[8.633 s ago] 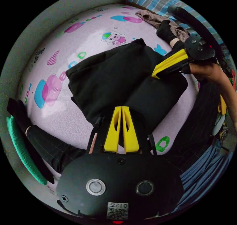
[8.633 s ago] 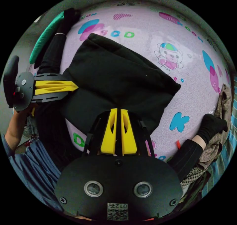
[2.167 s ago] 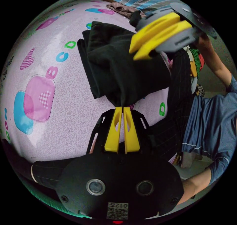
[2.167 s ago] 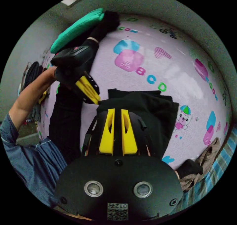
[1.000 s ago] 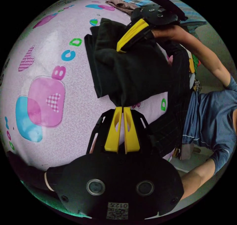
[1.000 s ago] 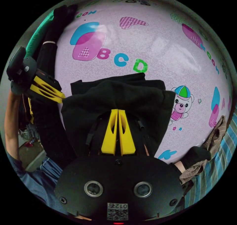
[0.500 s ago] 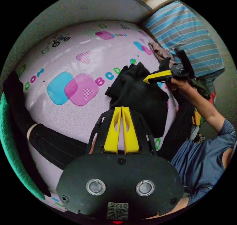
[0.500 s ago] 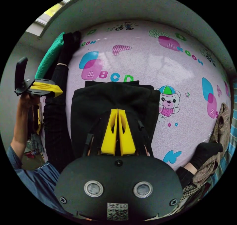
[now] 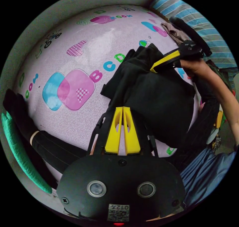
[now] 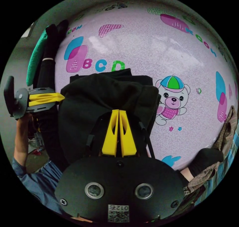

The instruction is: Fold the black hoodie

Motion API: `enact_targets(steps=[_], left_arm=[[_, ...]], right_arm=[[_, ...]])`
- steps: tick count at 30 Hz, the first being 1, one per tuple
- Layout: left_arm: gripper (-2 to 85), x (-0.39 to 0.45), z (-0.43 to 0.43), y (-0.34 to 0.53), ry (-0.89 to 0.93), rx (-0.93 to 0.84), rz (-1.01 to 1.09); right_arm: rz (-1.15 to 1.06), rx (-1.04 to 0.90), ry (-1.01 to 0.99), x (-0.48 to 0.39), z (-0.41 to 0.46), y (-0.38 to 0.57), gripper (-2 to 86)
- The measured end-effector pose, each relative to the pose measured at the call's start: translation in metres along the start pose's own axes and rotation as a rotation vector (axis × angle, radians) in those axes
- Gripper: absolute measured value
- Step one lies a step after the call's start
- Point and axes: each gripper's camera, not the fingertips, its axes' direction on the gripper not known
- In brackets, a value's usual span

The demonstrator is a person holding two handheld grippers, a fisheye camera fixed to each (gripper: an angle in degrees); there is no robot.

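The black hoodie lies folded into a thick bundle on the pink play mat, centre of the left gripper view, beside the printed letters. In the right gripper view the black hoodie sits at frame centre, left of the printed bear.

The left gripper has its jaws together at the bundle's near edge; whether cloth is pinched between them cannot be told. At mid-left of the right gripper view the left gripper touches the bundle's corner.

The right gripper, jaws together, points over the bundle (grip on cloth not discernible). At upper right of the left gripper view the right gripper rests its tips on the hoodie's top.
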Motion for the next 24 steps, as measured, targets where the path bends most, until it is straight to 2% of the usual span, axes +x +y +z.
enact_targets(steps=[7, 10, 14, 17, 24], left_arm=[[0.5, 0.025, -0.017, 0.008, -0.001, 0.025, -0.048], [0.6, 0.045, -0.046, 0.025, -0.018, 0.092, -0.118], [0.7, 0.078, -0.056, 0.041, -0.003, 0.146, -0.141], [0.7, 0.098, -0.028, 0.036, -0.059, 0.100, -0.152], [0.7, 0.136, -0.022, 0.017, -0.299, 0.133, -0.034]], right_arm=[[-0.017, 0.063, 0.000, 0.008, -0.003, 0.009, -1.0], [0.012, 0.096, -0.016, 0.009, -0.016, 0.022, -0.9], [-0.052, 0.155, 0.014, 0.000, -0.023, 0.049, -0.9], [-0.063, 0.097, 0.060, 0.001, 0.004, 0.047, -0.9], [-0.036, 0.175, 0.162, 0.006, 0.010, 0.026, -0.9]])
